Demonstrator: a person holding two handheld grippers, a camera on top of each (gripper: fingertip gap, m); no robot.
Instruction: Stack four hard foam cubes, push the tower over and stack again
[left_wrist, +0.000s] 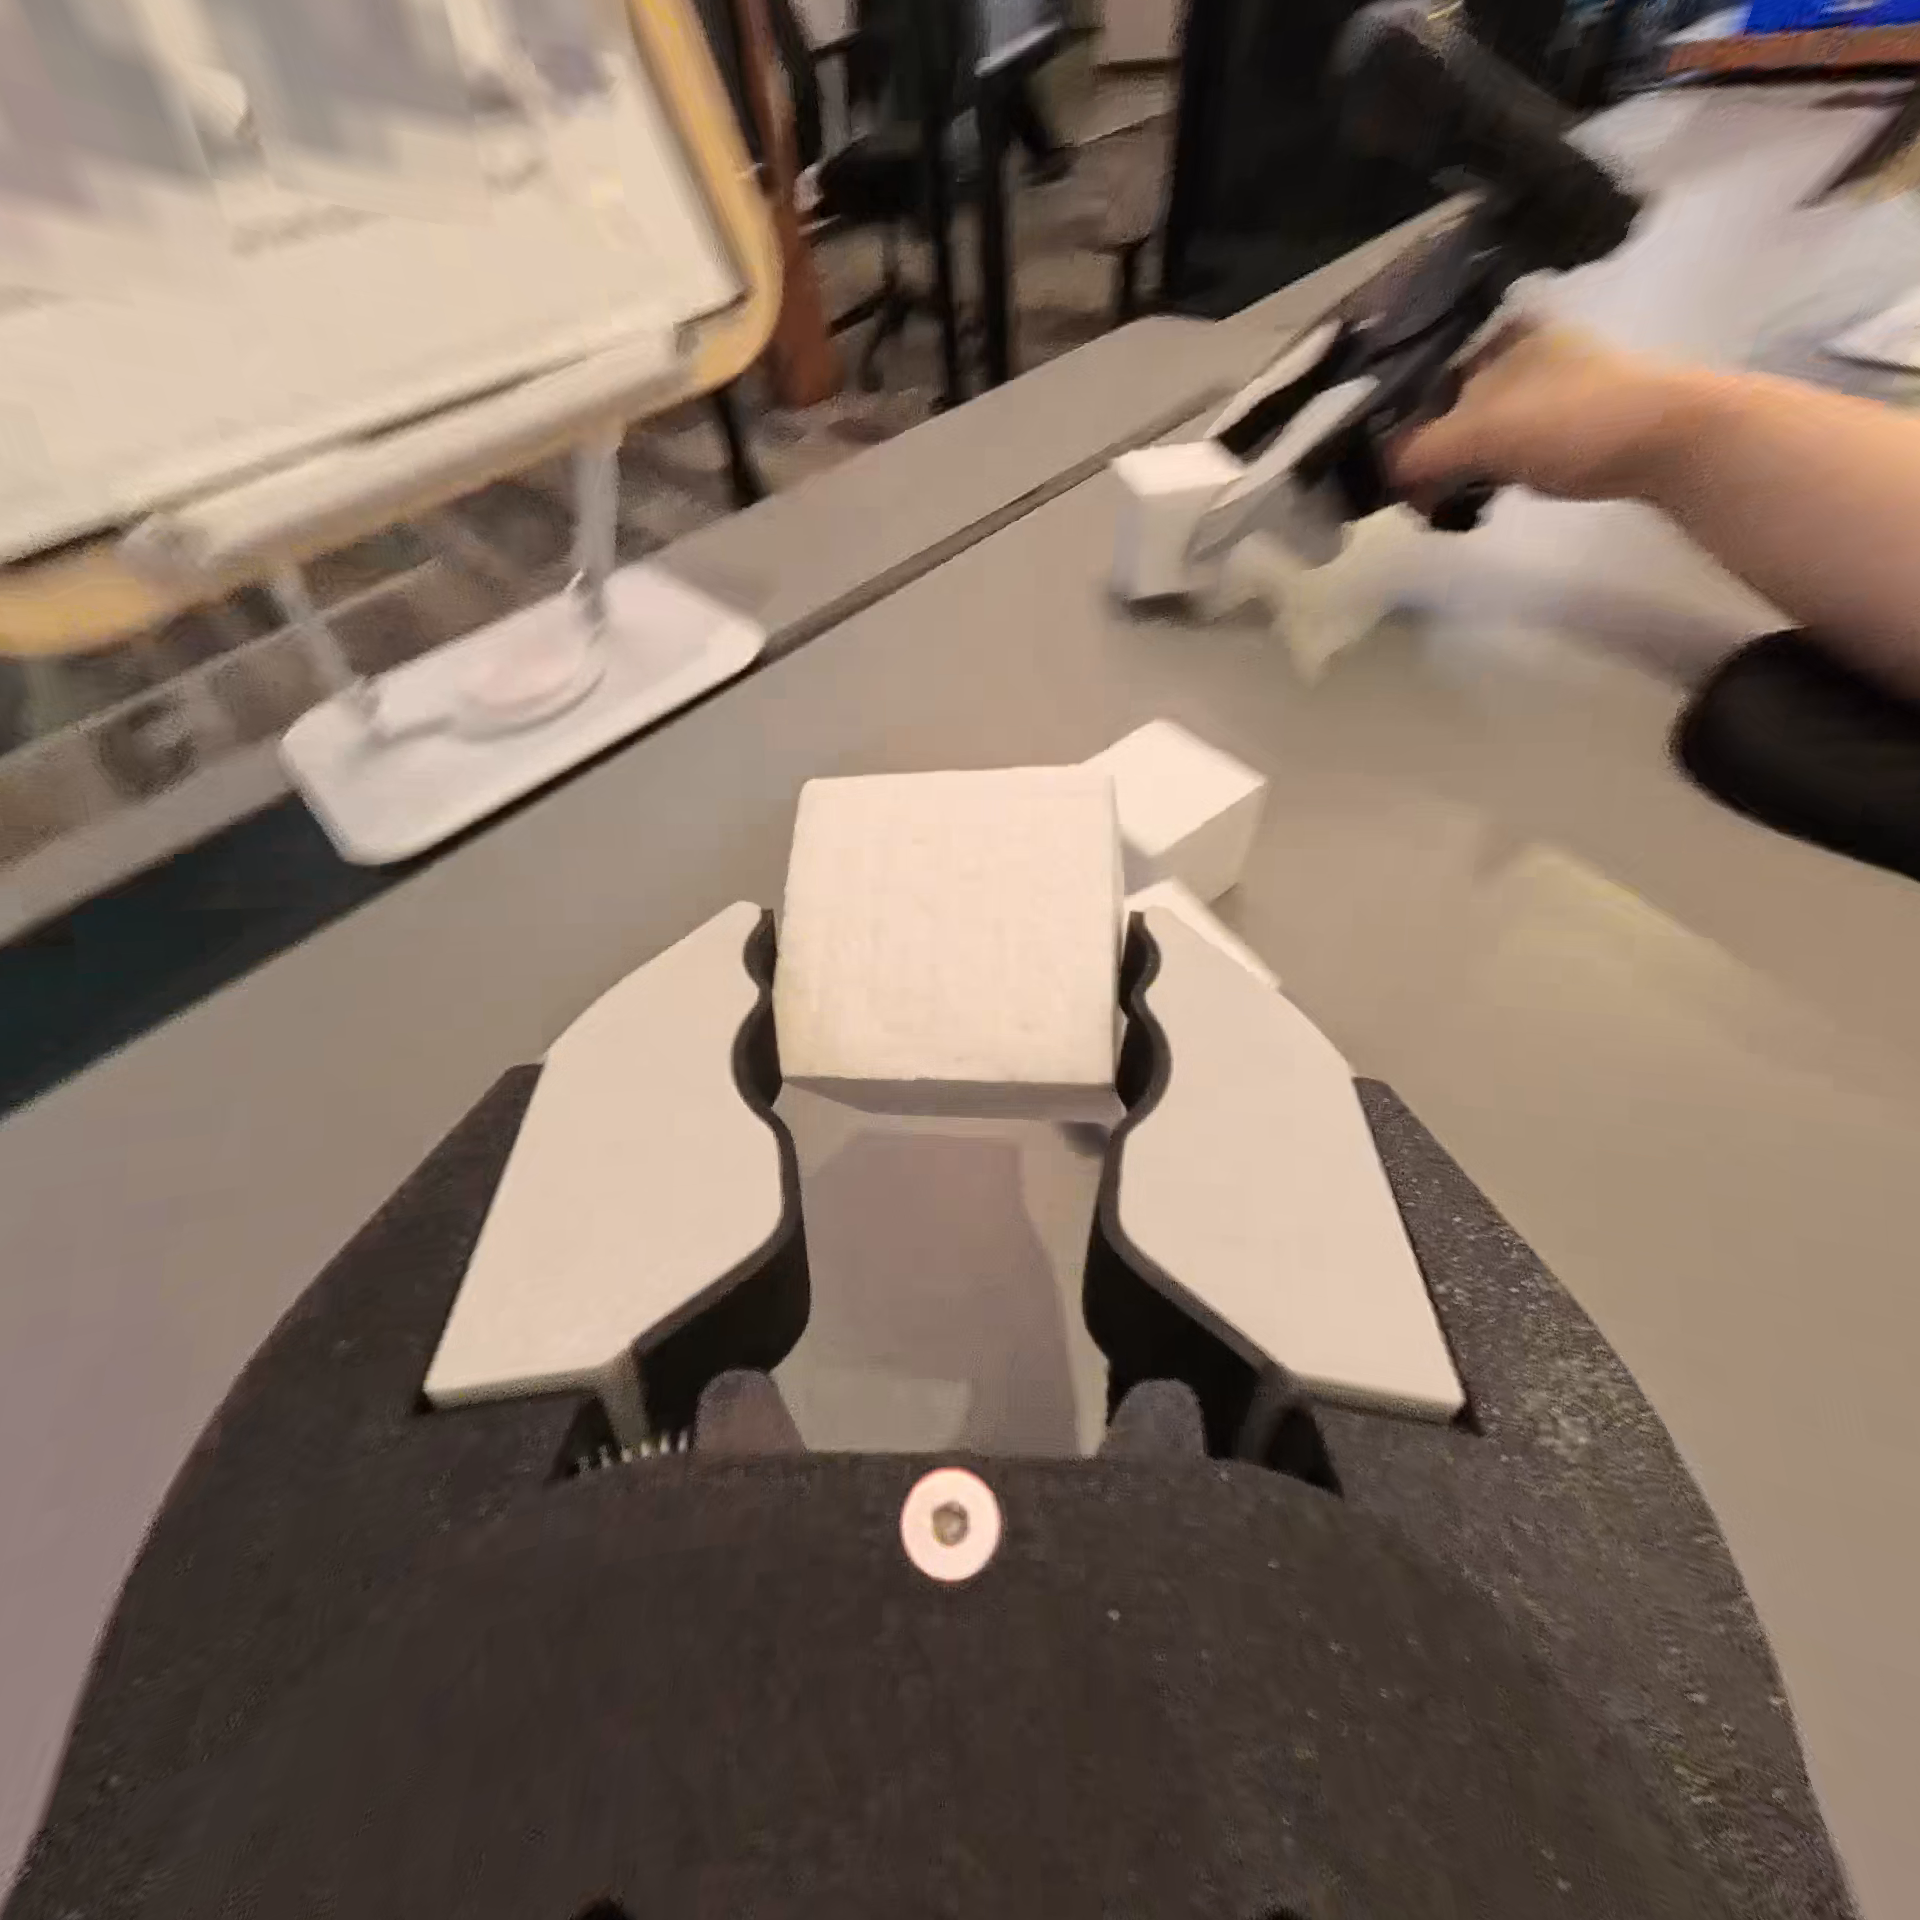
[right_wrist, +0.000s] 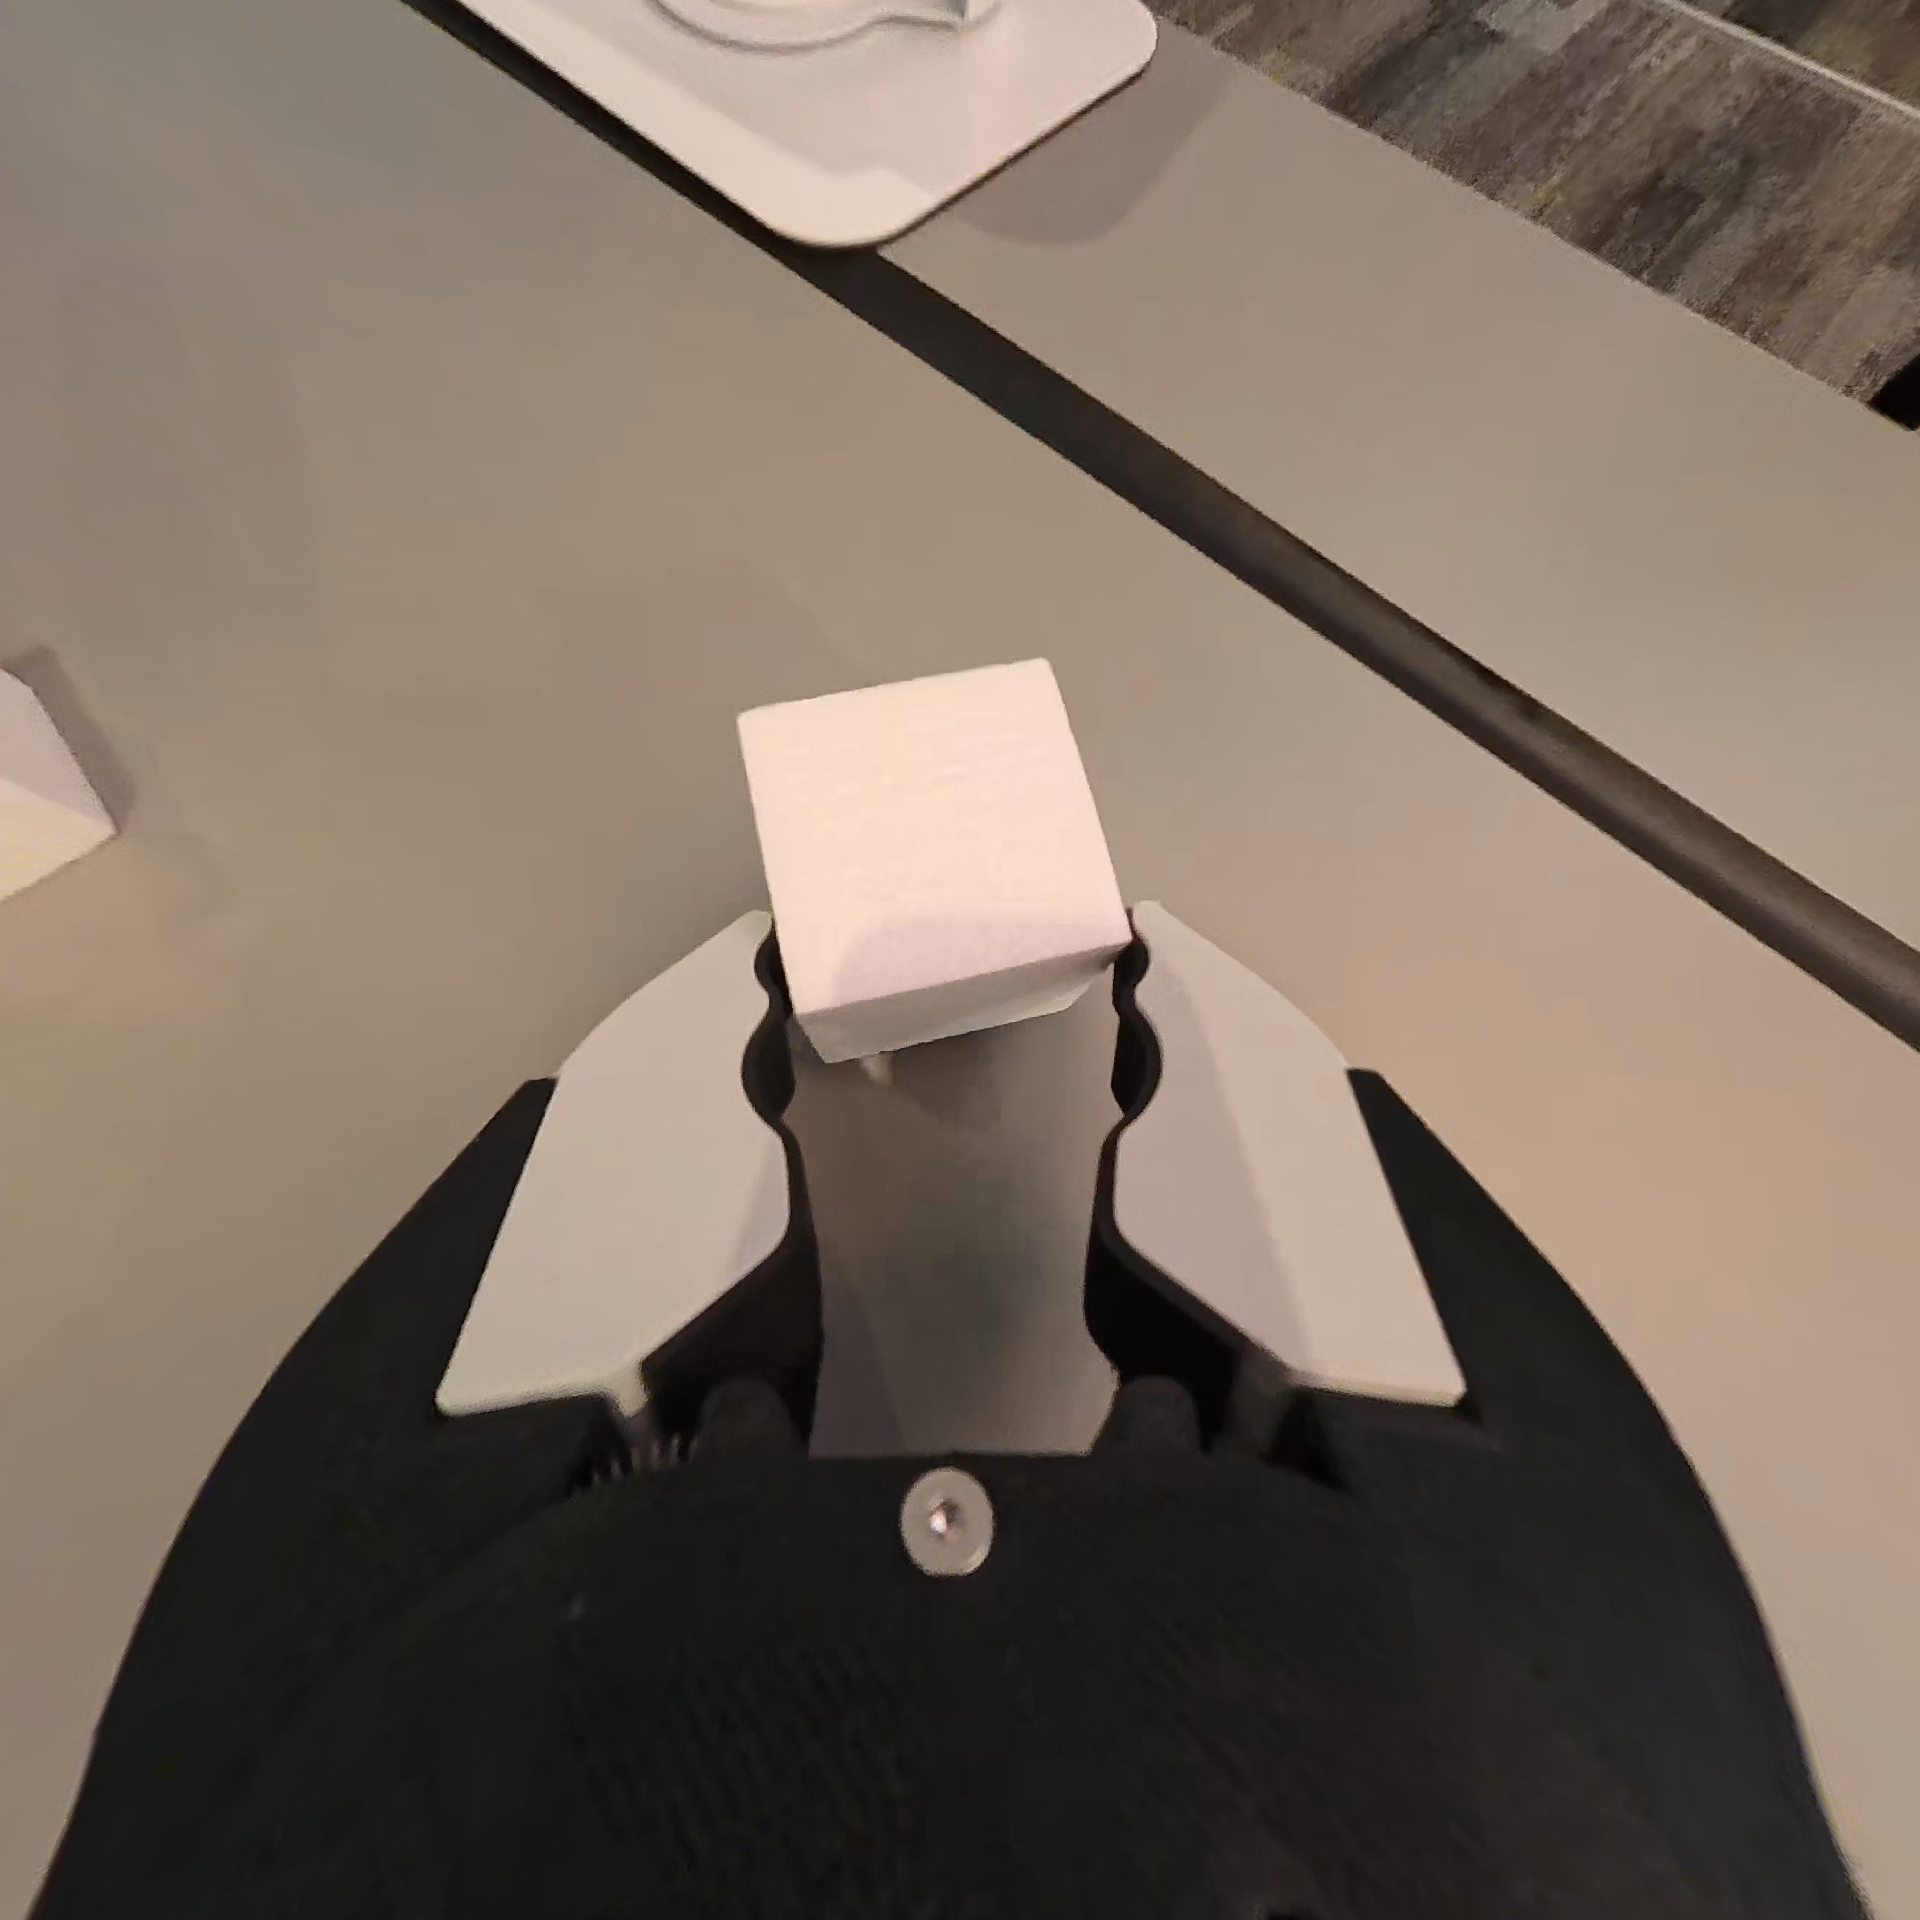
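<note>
Over the grey table, both tongs, left and right, each pinch a white foam cube.

Four white hard foam cubes with a finely grained surface show here. One cube sits clamped between the fingertips of the left claw, its top face level, raised off the grey worktop. Just beyond it to the right, a second cube lies turned corner-on, and a third cube peeks out beside the claw's right finger. Far right, a fourth cube is gripped by the right claw, slightly rotated; whether it touches the worktop is unclear.
</note>
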